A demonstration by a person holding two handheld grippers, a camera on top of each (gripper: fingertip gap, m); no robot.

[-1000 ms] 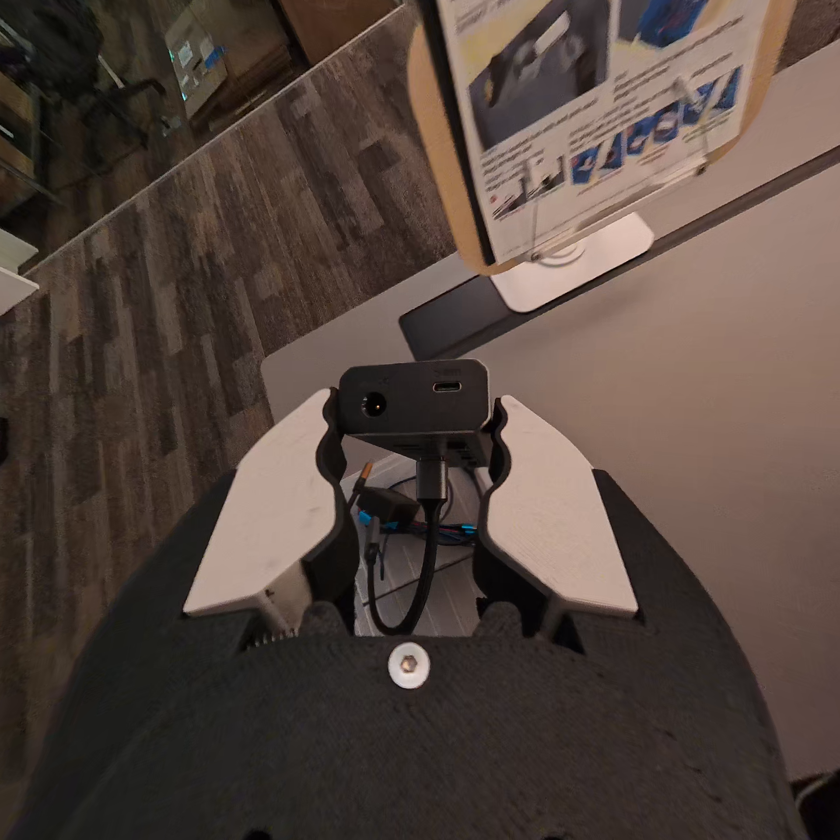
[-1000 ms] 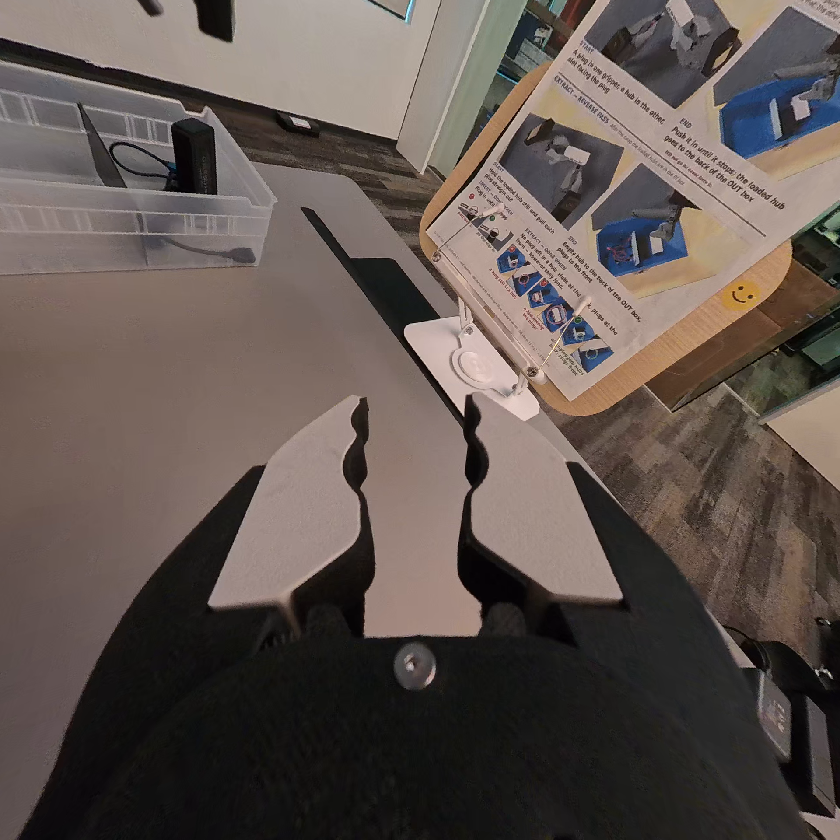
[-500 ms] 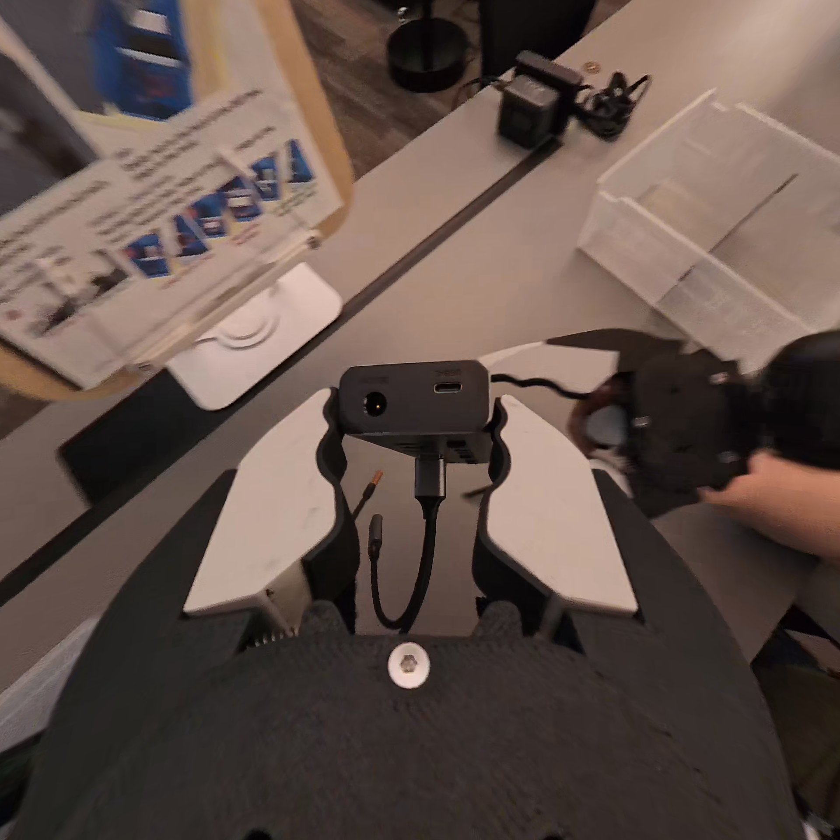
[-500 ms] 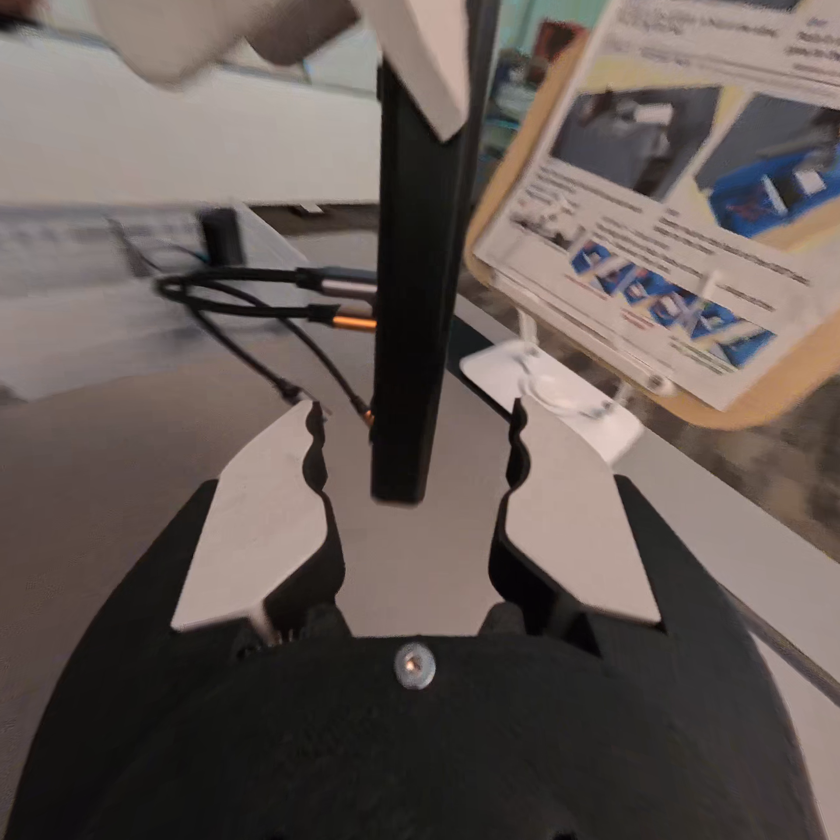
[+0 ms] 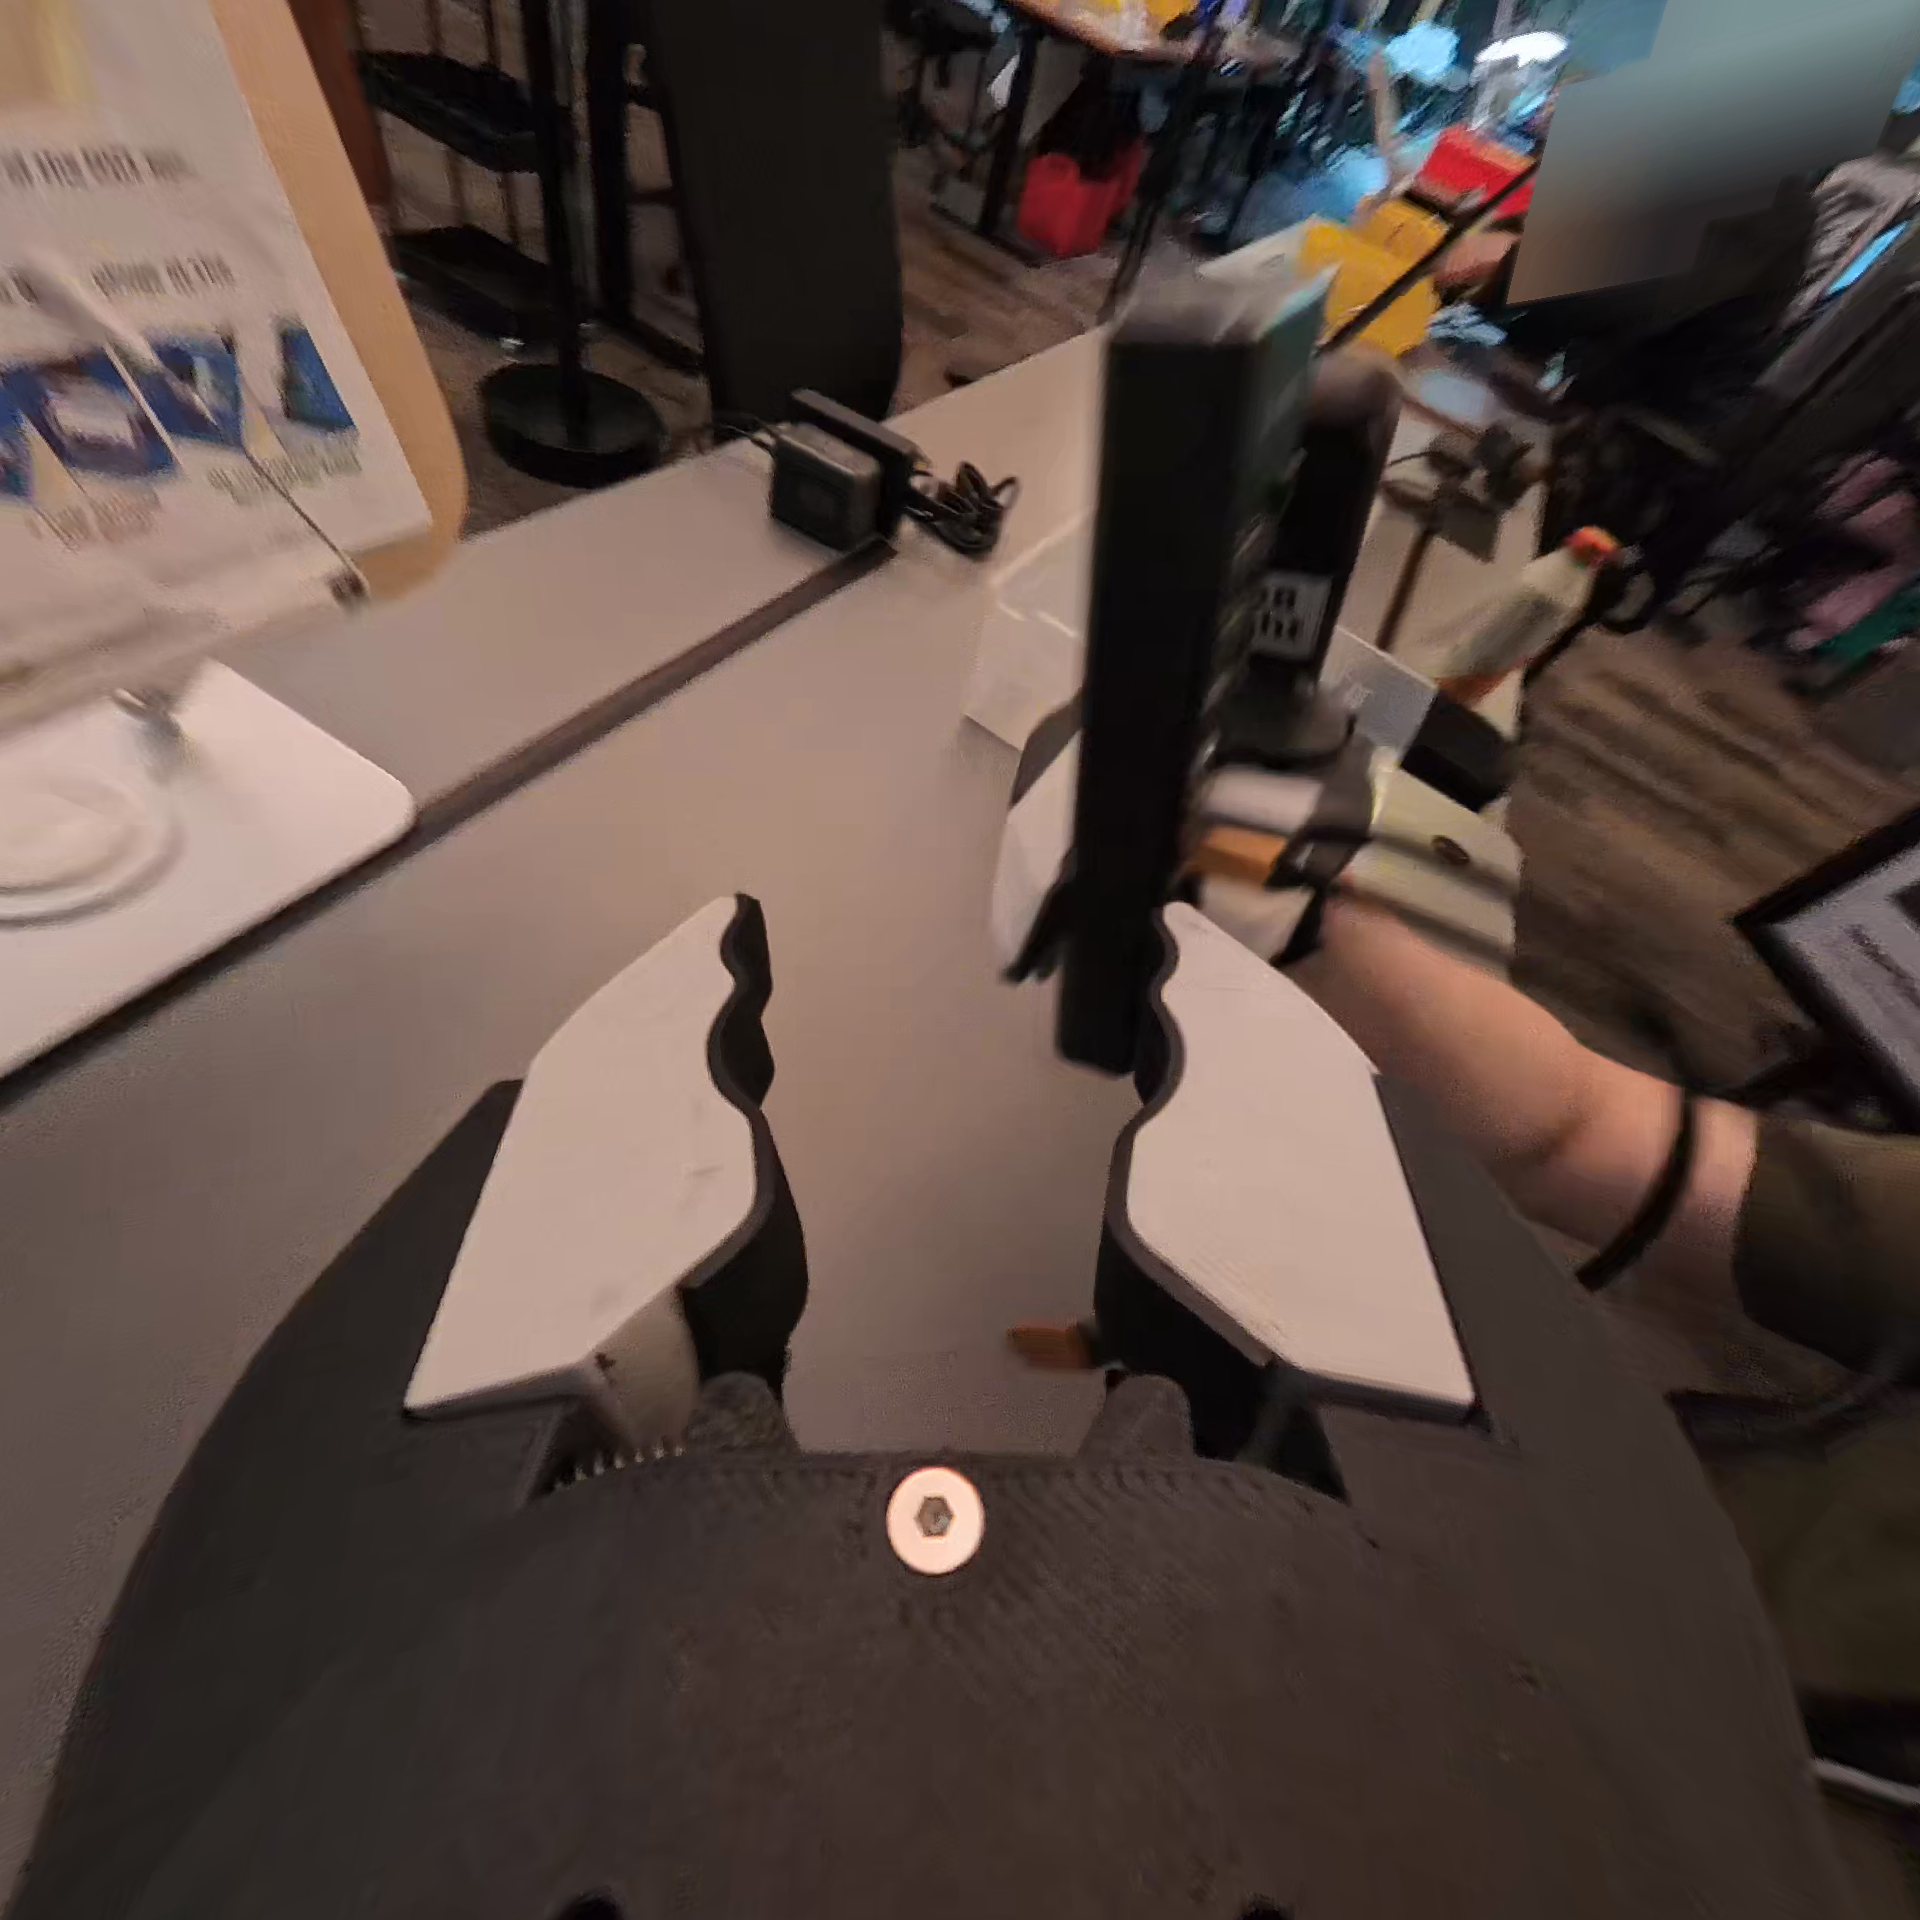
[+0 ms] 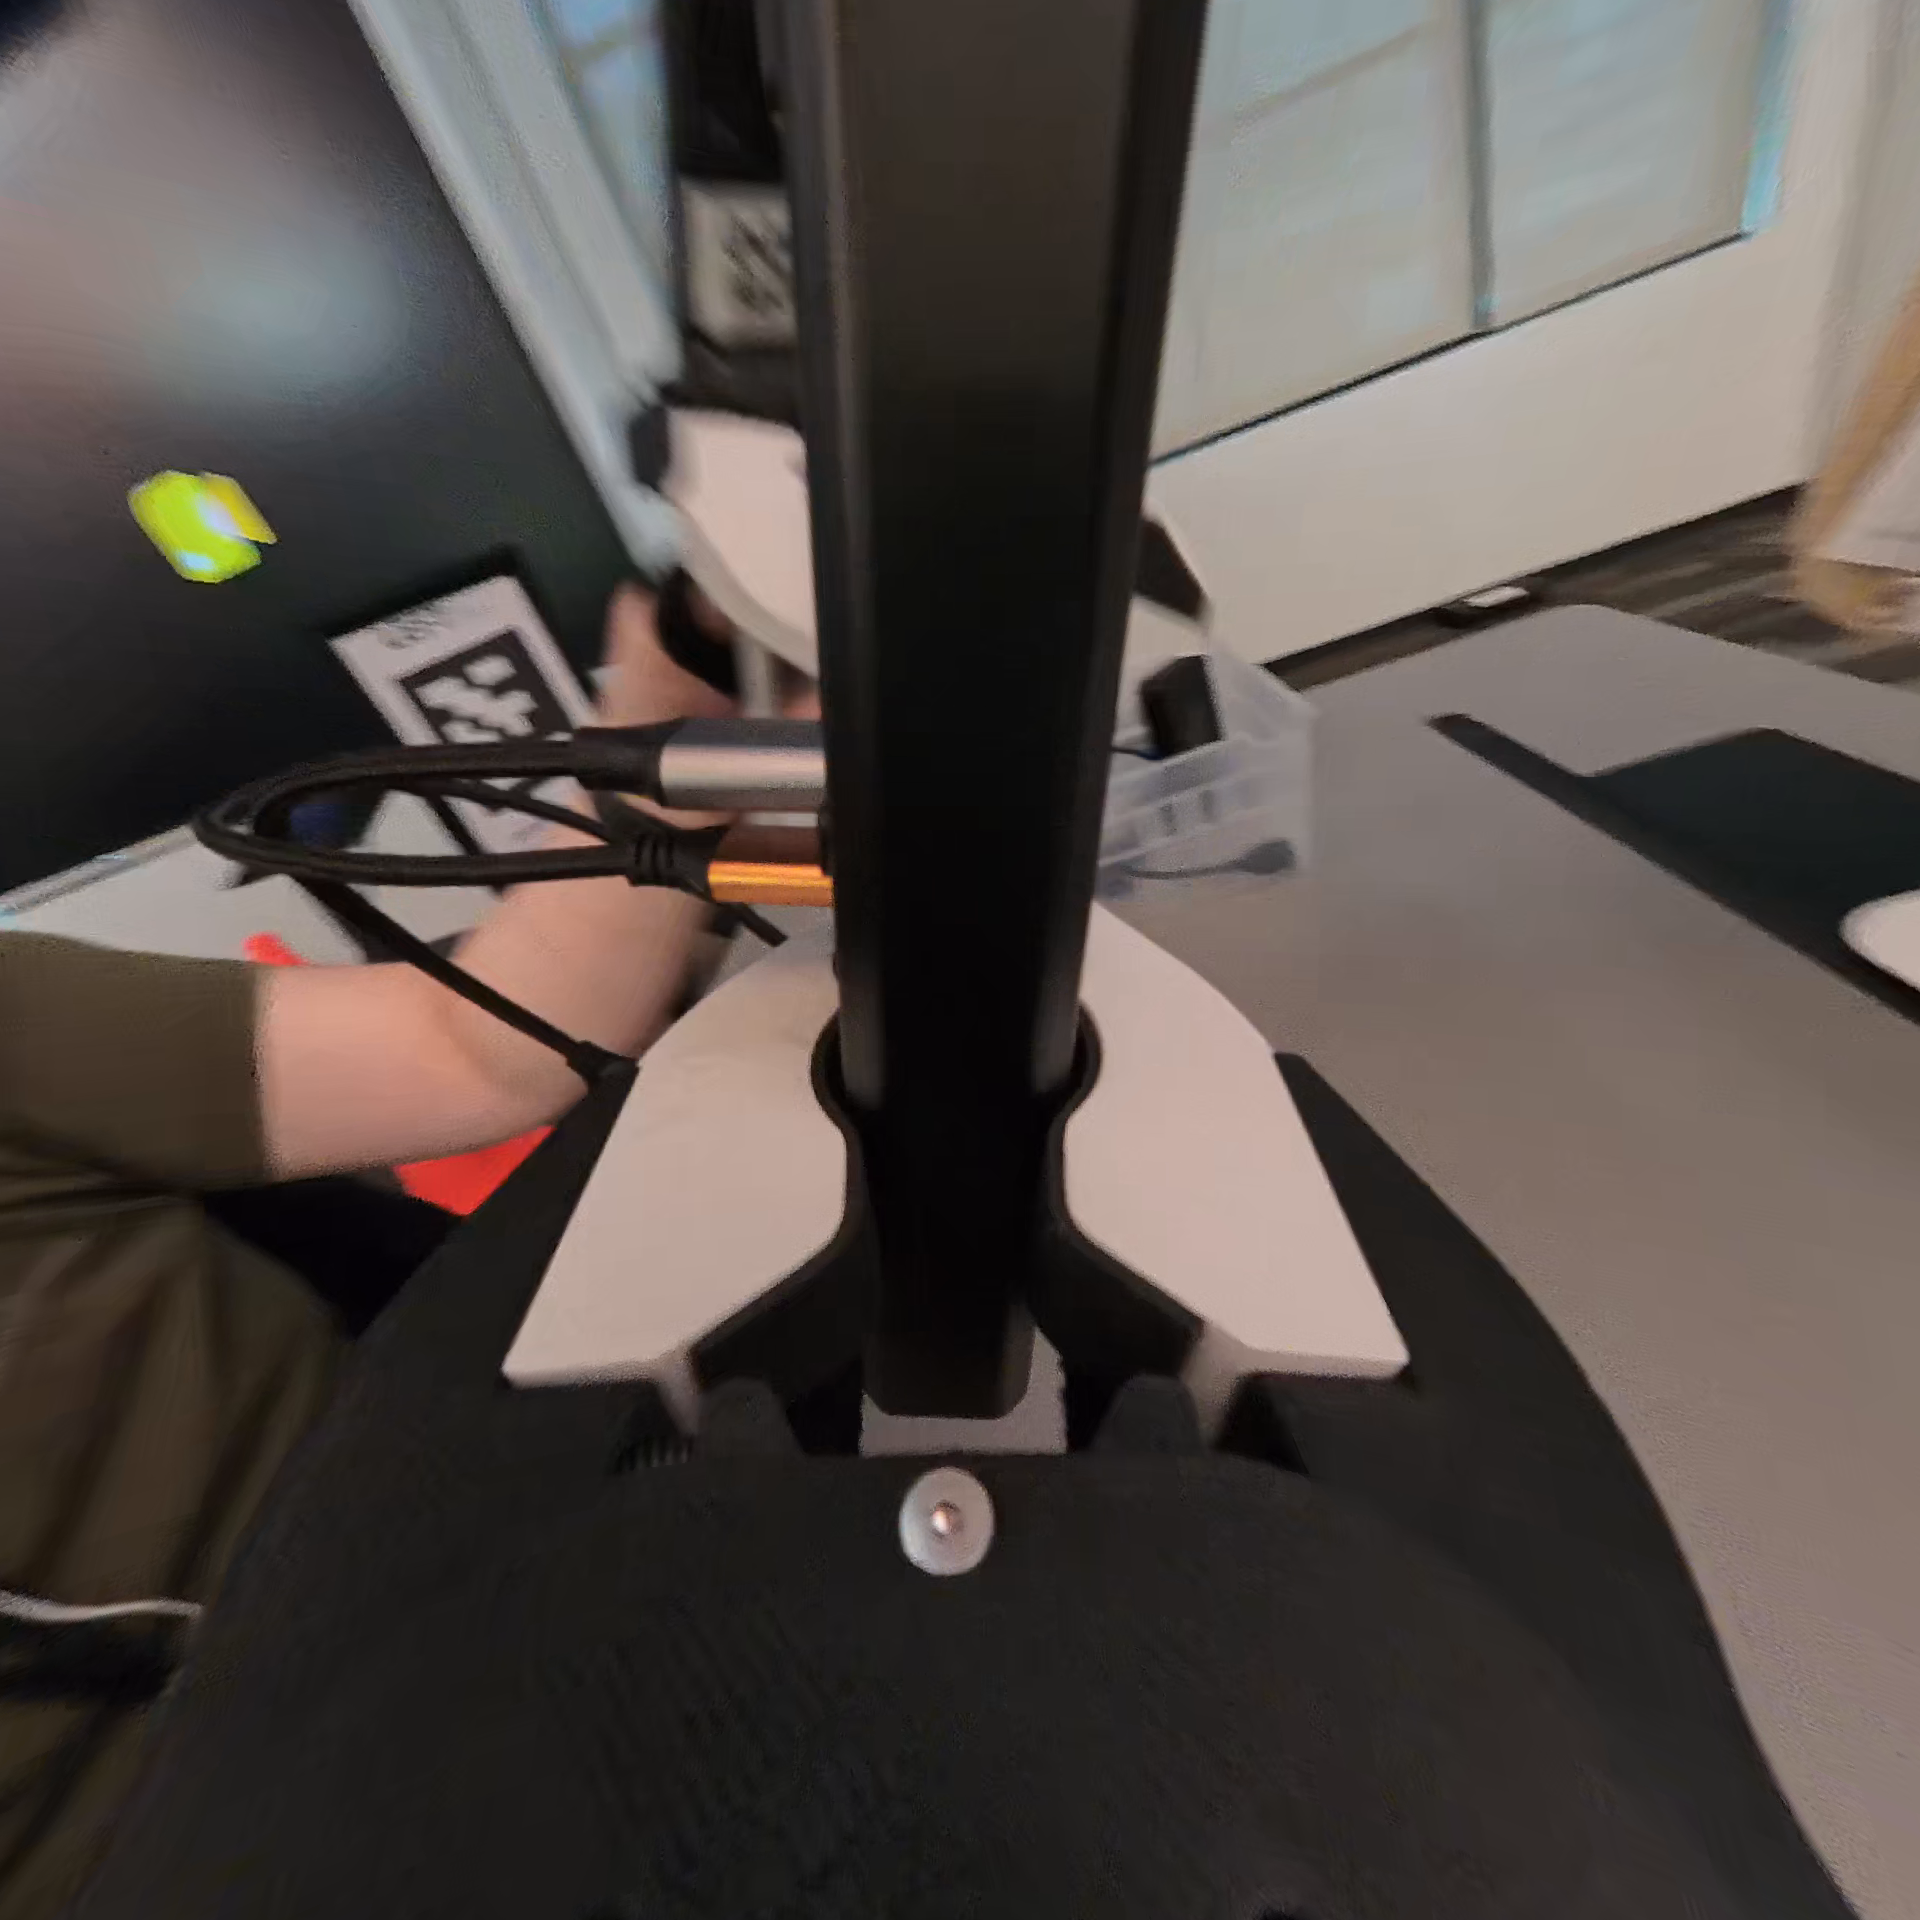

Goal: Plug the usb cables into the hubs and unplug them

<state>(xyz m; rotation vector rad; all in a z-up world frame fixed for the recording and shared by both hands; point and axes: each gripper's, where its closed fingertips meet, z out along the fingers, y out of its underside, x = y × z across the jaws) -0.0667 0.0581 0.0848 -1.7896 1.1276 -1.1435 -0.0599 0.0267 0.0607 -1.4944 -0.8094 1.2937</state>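
Right wrist view, right tool (image 6: 956, 1049) pinching upright hub (image 6: 966, 623), left tool (image 5: 951, 966) spread.

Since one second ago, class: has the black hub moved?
Yes. The black hub left the left gripper, now open, and sits clamped in the right gripper, above the grey table.

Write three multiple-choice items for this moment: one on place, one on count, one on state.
1. Where is the hub?
A. lying on the table
B. between the right gripper's jaws
C. in the clear bin

2. How many plugs sit in the hub's side?
A. none
B. two
C. five

3. The left gripper is:
A. open, empty
B. shut on a cable
C. shut on the hub

Answers: 1 B, the right gripper clamps it upright. 2 B, a silver plug and an orange plug show. 3 A, its jaws stand apart.
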